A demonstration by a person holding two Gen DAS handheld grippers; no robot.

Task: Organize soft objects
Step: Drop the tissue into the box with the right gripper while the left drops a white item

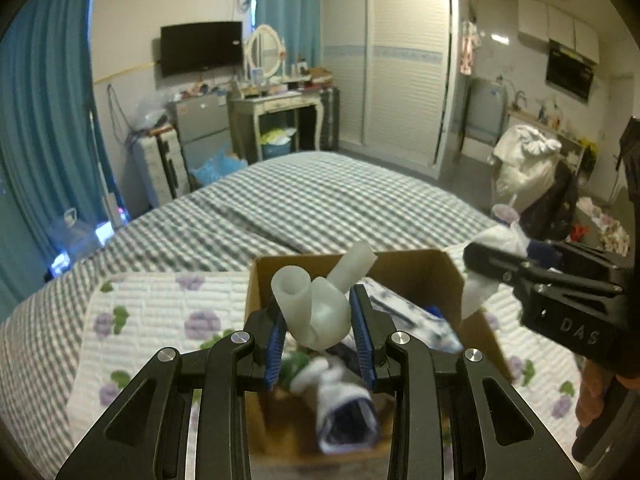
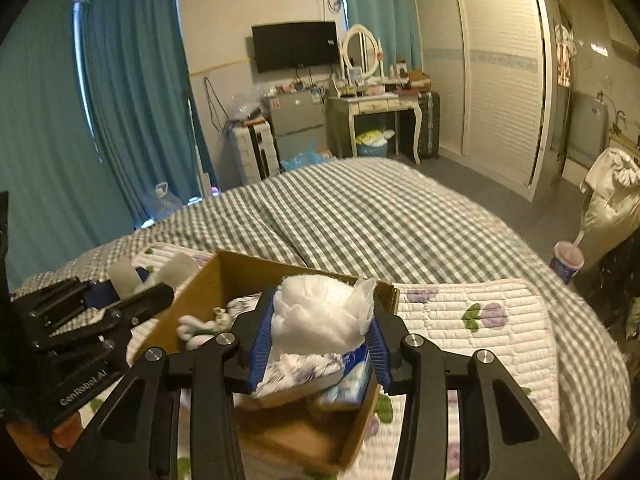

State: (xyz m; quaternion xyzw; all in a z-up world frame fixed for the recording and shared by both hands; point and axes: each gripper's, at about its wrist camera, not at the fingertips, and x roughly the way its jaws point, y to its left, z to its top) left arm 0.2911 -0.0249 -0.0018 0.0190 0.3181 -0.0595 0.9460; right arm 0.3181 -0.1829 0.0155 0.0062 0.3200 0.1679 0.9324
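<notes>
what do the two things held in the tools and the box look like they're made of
The knotted tube in the left tool looks like translucent, matte silicone or soft rubber: it bends without creasing. The white wad in the right tool looks like fluffy cotton or fibre filling in thin film, though blur leaves that open. The box is plain brown cardboard.

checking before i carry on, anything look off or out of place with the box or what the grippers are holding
Nothing looks damaged or spilled. The brown cardboard box sits upright on the floral quilted mat. The left gripper grips a knotted translucent white tube; the right gripper grips a white fluffy wad.
</notes>
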